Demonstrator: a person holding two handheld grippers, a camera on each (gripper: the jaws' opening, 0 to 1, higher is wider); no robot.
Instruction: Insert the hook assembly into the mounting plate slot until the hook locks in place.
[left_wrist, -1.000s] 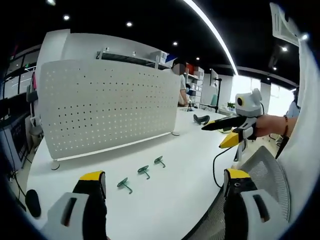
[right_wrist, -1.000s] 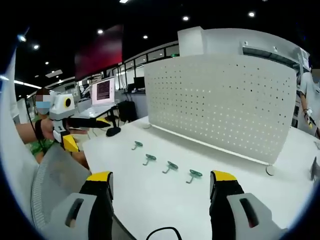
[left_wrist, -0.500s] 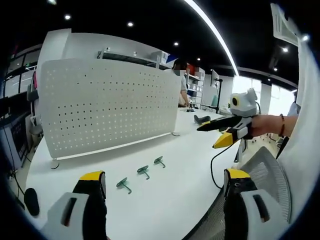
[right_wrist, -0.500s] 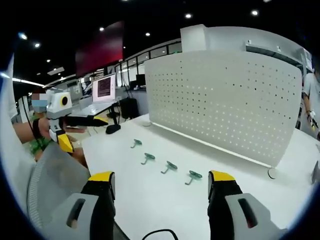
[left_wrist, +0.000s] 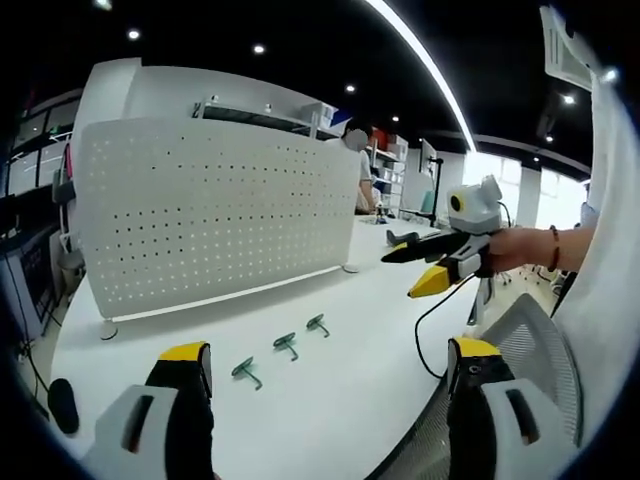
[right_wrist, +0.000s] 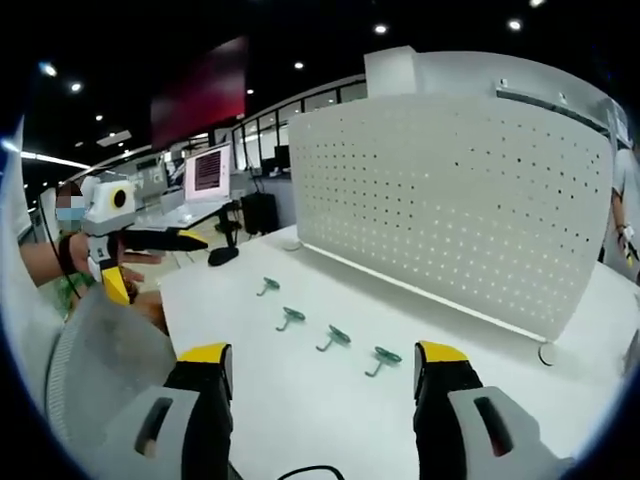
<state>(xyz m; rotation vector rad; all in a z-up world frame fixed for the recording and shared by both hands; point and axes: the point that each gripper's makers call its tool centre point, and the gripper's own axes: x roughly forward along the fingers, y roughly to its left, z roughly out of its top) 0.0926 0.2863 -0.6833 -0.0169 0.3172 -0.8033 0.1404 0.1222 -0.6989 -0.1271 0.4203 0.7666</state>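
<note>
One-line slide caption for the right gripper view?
Open right gripper above a white table, facing four green hooks before an upright pegboard.

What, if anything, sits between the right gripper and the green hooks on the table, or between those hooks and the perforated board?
Nothing visible. In the right gripper view, bare white table lies between the open right gripper and the four green hooks, and again between them and the perforated board standing behind.

The pegboard (right_wrist: 450, 200) is white with a grid of small dark holes, the hooks (right_wrist: 332, 338) are dark green, the table (right_wrist: 300, 390) is white, and both grippers' jaw tips are yellow.
</note>
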